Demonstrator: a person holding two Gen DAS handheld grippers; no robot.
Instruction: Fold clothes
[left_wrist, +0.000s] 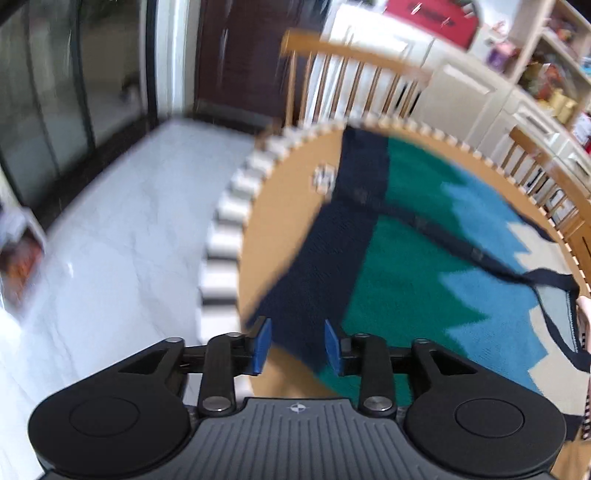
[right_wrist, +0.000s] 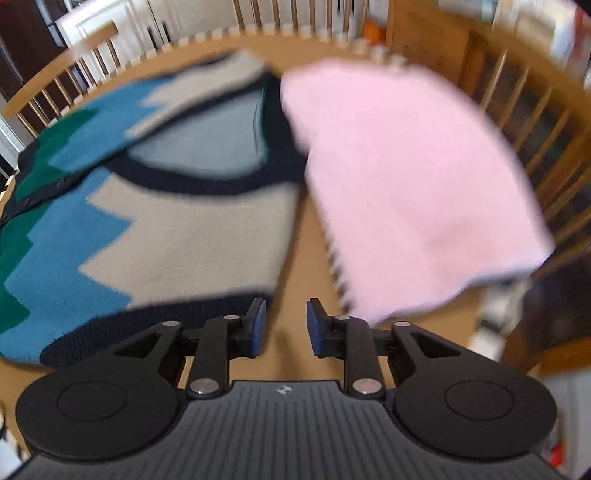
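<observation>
A knitted cardigan in green, blue and beige zigzag bands with navy trim lies spread on a tan table top. In the right wrist view the same cardigan lies at left, its neckline towards the middle. A folded pink garment rests to its right. My left gripper is open above the cardigan's navy hem, nothing between its blue pads. My right gripper is open over bare table between the cardigan's navy edge and the pink garment. Both views are motion-blurred.
Wooden spindle-back chairs stand around the table, one behind the pink garment. A fringed cloth edge hangs off the table's left side over grey floor tiles. Shelves fill the far right.
</observation>
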